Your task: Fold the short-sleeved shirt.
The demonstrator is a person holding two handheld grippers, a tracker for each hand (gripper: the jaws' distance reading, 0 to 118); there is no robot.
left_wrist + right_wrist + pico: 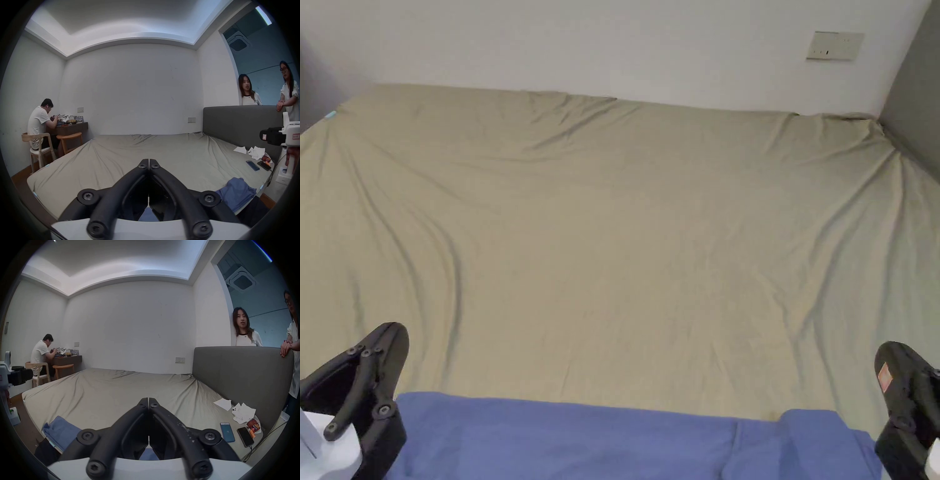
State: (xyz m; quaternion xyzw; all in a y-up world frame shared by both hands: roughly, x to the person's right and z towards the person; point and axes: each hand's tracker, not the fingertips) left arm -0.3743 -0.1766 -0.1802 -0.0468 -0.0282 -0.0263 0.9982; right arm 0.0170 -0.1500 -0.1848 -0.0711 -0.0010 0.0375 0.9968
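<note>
Hovering level over the blue shirt (pixel 581 437), left gripper (pixel 148 160) and right gripper (pixel 148 398) clenched empty.

Matt blue cloth shirt (pixel 581 437) on creased, prob. cotton sheet (pixel 625 250).

A blue short-sleeved shirt (pixel 600 437) is seen lying flat along the near edge of the bed (pixel 625 250), at about 6 o'clock in the head view, stretched from 7 o'clock across to 5 o'clock. Its far edge is laid nearly straight across the beige sheet. Toward 5 o'clock a seam or overlap is shown, where one layer is lapped over the rest. In the left gripper view the cloth (pixel 237 193) is seen bunched and creased at the bed's corner.
</note>
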